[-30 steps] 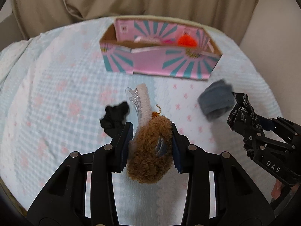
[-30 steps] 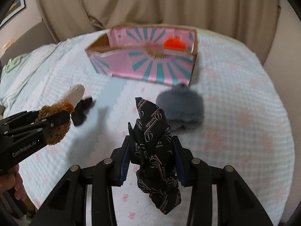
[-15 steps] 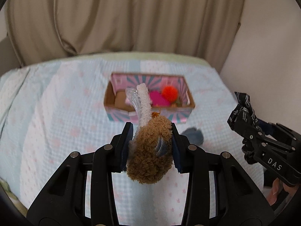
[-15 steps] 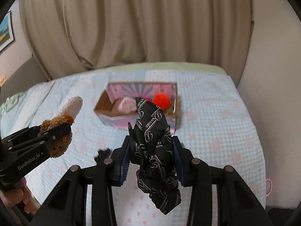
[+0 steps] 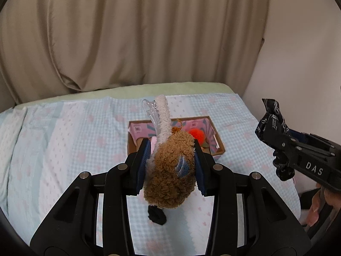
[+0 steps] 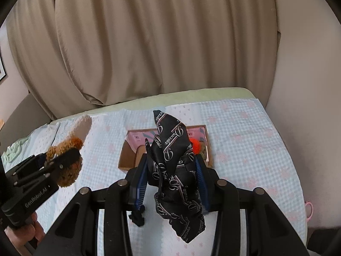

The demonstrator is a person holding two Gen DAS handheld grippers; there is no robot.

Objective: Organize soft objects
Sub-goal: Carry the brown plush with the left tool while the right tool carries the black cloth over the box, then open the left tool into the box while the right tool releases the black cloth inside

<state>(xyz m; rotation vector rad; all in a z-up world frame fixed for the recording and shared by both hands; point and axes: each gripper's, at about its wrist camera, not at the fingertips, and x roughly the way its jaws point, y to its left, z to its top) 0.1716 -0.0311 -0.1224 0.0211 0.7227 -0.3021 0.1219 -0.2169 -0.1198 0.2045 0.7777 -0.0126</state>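
Left wrist view: left gripper [image 5: 170, 166] clamped on brown plush toy [image 5: 170, 175], blue pads pressed into fur both sides. White fuzzy strip and clear plastic piece stick up from toy's top. Held high above bed [image 5: 64, 149] w/ pale blue checked cover, pink flower print. Pink cardboard box [image 5: 215, 136] well below/ahead on bed, open top, orange pom-pom [image 5: 197, 134] inside near right end. Small black item [image 5: 156, 214] on cover, partly hidden under toy. Right gripper [image 5: 275, 136] at right edge, black printed cloth [image 5: 272, 117] bunched at its tip. Beige curtain [image 5: 127, 32] behind bed.

Right wrist view: right gripper [image 6: 170, 175] pinching black printed cloth [image 6: 172, 149], white script pattern; one end pokes up in a point, other end hangs below the fingers. Jaws tight on fabric. Box [image 6: 127, 155] behind cloth, mostly covered by it; pom-pom [image 6: 196, 145] peeks at cloth's right. Left gripper [image 6: 64, 160] at left edge w/ brown plush [image 6: 68, 172] gripped, white strip rising from it. Person's hand [image 6: 25, 232] on its handle, low left. Small black item [image 6: 137, 215] on cover between fingers' base. Pink loop [image 6: 309, 210] at bed's far right edge, too small to ID.
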